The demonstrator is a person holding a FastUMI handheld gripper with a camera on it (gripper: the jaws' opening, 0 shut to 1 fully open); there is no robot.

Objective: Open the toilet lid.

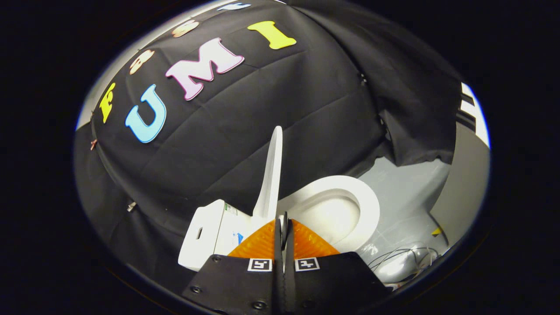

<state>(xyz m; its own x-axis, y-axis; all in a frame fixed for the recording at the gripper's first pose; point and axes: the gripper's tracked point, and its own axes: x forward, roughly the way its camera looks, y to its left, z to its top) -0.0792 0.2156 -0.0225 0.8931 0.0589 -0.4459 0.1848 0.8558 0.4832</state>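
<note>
A white toilet stands just ahead of the fingers against the black cloth wall. Its lid is raised, nearly upright and seen edge-on, rising from the hinge behind the seat. To the right of the lid lies the seat ring around the open bowl. My gripper is shut, its two fingers pressed together with only a thin dark line between them. The fingertips sit right below the lid's lower end and close in front of it. I see nothing held between them.
Grey floor runs to the right of the toilet, with a tangle of thin cables on it near the bowl's base. A grey wall panel stands at the far right. Black cloth hangs behind and to the left.
</note>
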